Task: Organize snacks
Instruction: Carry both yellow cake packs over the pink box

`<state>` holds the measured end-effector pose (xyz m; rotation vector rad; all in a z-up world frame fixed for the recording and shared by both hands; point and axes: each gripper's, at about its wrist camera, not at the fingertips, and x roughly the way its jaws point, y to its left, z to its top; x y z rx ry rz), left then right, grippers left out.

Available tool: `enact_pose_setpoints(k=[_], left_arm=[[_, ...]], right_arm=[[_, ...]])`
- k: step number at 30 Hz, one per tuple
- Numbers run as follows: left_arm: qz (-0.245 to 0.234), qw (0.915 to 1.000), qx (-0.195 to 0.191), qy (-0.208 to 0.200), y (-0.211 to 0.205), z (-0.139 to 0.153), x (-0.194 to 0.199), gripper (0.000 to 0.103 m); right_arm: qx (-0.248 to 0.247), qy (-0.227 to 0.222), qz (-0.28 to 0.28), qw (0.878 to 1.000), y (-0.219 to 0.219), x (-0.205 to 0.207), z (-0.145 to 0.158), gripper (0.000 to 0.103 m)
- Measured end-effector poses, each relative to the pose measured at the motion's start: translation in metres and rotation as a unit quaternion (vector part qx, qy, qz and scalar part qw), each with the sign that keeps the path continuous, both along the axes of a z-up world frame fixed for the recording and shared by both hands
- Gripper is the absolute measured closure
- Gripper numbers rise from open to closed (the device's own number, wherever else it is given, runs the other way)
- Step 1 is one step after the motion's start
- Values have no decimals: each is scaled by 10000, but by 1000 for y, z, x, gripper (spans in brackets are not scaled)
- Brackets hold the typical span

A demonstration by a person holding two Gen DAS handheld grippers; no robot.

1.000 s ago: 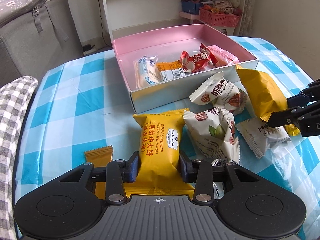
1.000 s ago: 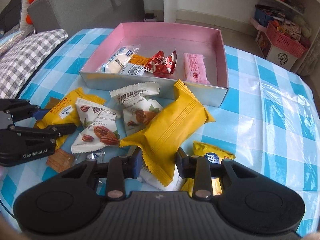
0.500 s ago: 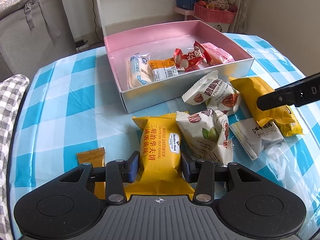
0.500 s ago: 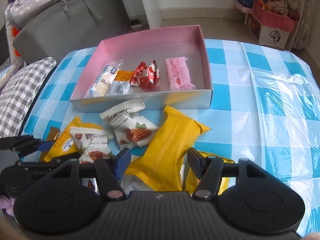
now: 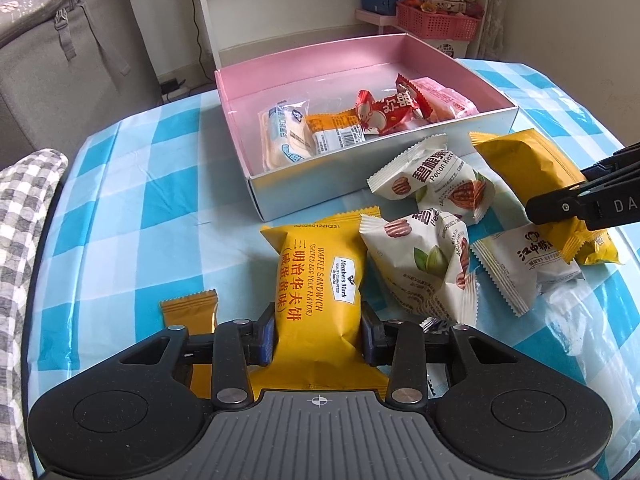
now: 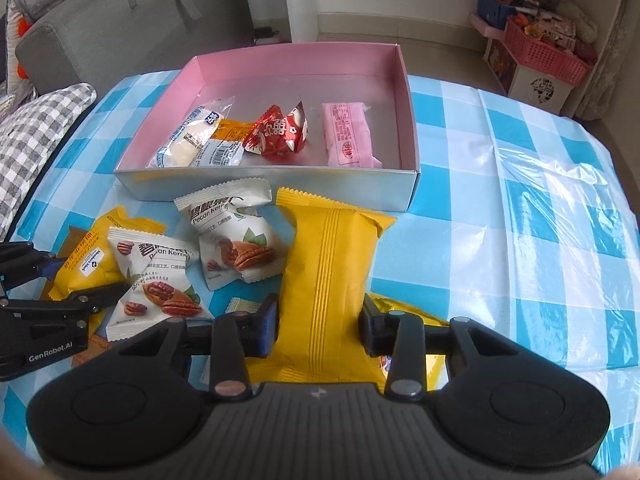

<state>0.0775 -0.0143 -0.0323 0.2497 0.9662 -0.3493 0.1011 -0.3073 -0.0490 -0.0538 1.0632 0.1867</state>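
The left tool (image 5: 318, 336) points steeply down at the counter, its jaws having just closed in on a yellow waffle packet (image 5: 320, 280). The right tool (image 6: 320, 326), tilted likewise, has just been closing and clamps a plain yellow packet (image 6: 332, 272).

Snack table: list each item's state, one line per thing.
Left gripper: shut on waffle sandwich pack.
Right gripper: jaws just closed, shut on yellow pack.
Pink box: open, four snacks inside.
Pecan packets: sealed, loose on tablecloth.
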Motion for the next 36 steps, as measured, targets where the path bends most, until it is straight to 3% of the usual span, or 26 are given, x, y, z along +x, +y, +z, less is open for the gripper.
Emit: enact_pose_setpoints(k=[20, 36], left_arm=[[161, 9955, -178, -914, -7, 58, -12, 67], [253, 9922, -250, -1194, -35, 63, 62, 67]], right_arm=[[-88, -888, 162, 9959, 7, -14, 42, 67], [-169, -1112, 391, 9929, 19, 48, 52, 67]])
